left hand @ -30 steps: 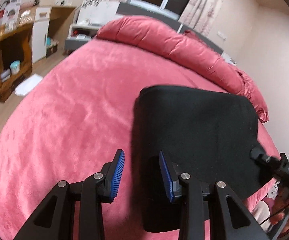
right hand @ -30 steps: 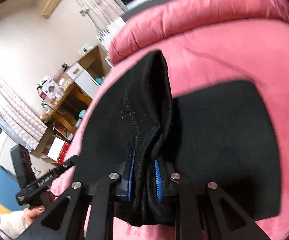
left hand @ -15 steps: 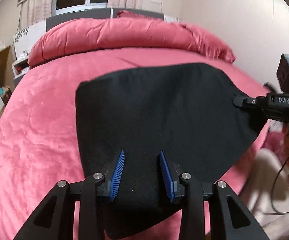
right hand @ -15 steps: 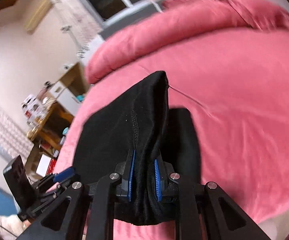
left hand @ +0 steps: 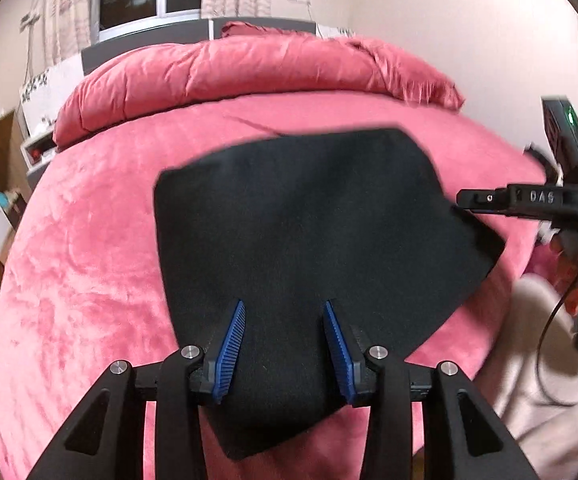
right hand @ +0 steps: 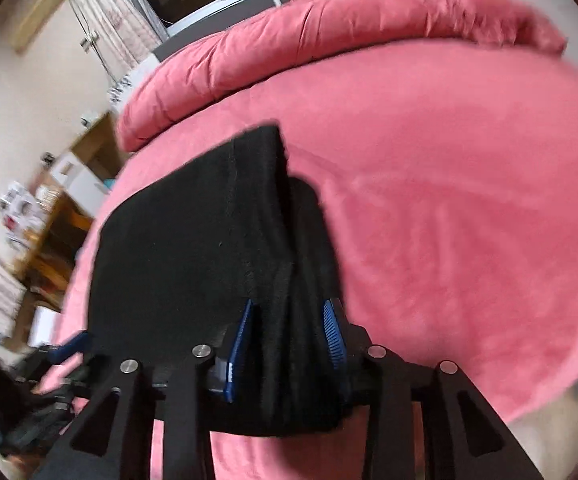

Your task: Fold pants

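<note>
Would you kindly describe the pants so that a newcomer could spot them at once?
A wide pink bed fills the room below a rolled pink duvet. On its near half lie the pants, a flat black cloth, the only dark thing on the bedding.

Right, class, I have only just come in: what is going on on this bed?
A person is folding black fabric pants on a pink plush bedspread with a handheld gripper in each hand. The right gripper has a bunched fold of the pants between its blue pads, and its jaws are opening, so it seems to be letting go. The left gripper hangs over the near edge of the pants, jaws opening and gripping nothing. The pants lie mostly flat.
</note>
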The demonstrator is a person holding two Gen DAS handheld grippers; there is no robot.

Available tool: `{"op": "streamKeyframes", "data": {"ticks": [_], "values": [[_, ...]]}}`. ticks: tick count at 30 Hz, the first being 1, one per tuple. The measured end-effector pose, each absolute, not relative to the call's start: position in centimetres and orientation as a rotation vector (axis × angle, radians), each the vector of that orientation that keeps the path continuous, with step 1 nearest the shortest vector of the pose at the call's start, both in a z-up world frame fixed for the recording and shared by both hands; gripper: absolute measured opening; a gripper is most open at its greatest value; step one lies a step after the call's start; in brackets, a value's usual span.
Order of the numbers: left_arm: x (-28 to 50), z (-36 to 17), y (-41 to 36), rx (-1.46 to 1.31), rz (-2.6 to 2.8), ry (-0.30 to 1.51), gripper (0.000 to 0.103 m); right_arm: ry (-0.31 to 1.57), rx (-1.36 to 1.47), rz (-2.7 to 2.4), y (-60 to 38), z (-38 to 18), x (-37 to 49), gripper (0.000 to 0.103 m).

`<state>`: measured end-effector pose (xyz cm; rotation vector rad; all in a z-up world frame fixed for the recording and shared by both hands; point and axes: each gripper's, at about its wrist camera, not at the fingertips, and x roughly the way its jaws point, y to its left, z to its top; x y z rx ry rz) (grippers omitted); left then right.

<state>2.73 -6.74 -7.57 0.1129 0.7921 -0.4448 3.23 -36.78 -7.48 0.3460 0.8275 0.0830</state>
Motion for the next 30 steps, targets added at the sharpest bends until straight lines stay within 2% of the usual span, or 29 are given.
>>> {"op": "streamKeyframes", "data": {"ticks": [3,6,10,14,15,18,19,25,29,30], "values": [[4.7,-5.8,-5.9,0.065,-0.409,0.776,0.042,0.733,0.352,0.141,-36.4,-4.4,3.8,0.038],[8.3,-5.2,-6.2,0.029,-0.386,0.811,0.041,0.745,0.286,0.214,-34.5,-3.3,6.3,0.038],[12.4,-5.6,-8.4,0.096,-0.379,0.861,0.042,0.819,0.186,0.256,-31.7,-4.2,10.6,0.033],[15.4,-7.0,-9.4,0.156,-0.335,0.877,0.042,0.883,0.161,0.234,-31.3,-6.6,13.1,0.033],[16.2,-7.7,-9.2,0.155,-0.316,0.893,0.043,0.906,0.157,0.211,-31.6,-7.5,13.8,0.028],[18.5,-9.8,-8.1,0.075,-0.298,0.961,0.043,0.936,0.191,0.164,-32.4,-9.8,15.1,0.002],[19.0,-10.2,-7.8,0.053,-0.298,0.959,0.043,0.931,0.225,0.160,-33.0,-10.4,15.4,0.000],[18.3,-10.2,-8.6,0.117,-0.278,0.906,0.043,0.859,0.178,0.131,-32.5,-11.1,15.5,0.000],[14.7,-8.2,-7.4,0.071,-0.286,0.862,0.043,0.814,0.209,0.157,-32.9,-9.9,13.7,0.000],[14.0,-7.8,-7.1,0.054,-0.291,0.854,0.043,0.807,0.245,0.173,-33.4,-9.3,12.9,0.006]]}}
